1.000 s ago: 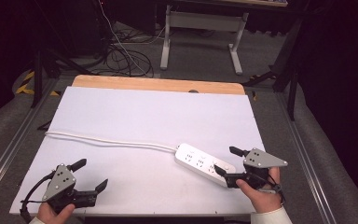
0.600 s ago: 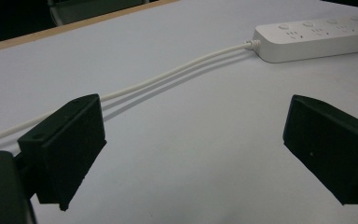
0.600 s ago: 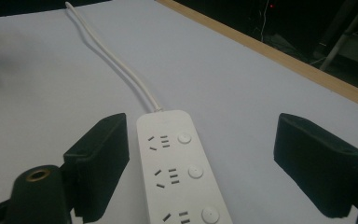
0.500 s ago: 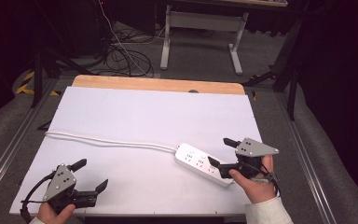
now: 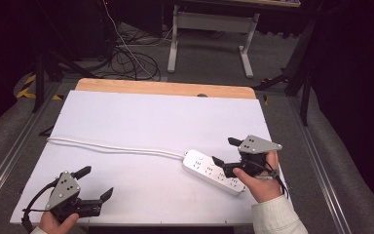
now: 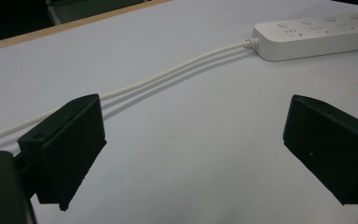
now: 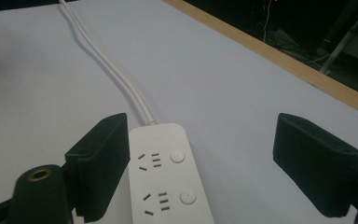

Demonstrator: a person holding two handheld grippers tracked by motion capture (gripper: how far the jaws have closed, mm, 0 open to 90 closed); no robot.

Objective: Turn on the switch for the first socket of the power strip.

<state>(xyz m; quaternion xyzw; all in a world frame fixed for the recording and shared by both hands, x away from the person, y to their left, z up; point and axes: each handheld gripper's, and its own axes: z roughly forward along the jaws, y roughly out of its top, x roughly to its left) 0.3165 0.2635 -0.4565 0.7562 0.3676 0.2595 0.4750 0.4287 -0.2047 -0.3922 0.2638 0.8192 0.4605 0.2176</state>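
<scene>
A white power strip [image 5: 202,165] lies at an angle on the white table top [image 5: 151,117], right of centre. Its white cord [image 5: 117,147] runs off to the left edge. My right gripper [image 5: 222,150] hovers open over the strip's right end. In the right gripper view the strip [image 7: 165,182] lies beside the left jaw, and the cord [image 7: 121,79] leads away. My left gripper [image 5: 98,181] is open at the table's near left corner, with nothing between its jaws. From the left gripper view, the strip [image 6: 317,32] and cord [image 6: 168,74] are far ahead.
A wooden strip [image 5: 165,88] borders the table's far edge. Metal rails [image 5: 9,161] run along both sides. Beyond the table are loose cables on the floor [image 5: 126,58] and a white desk frame [image 5: 209,29].
My right gripper has moved a little forward and to the left, over the strip's right end. The left gripper, the strip and the cord have stayed put.
</scene>
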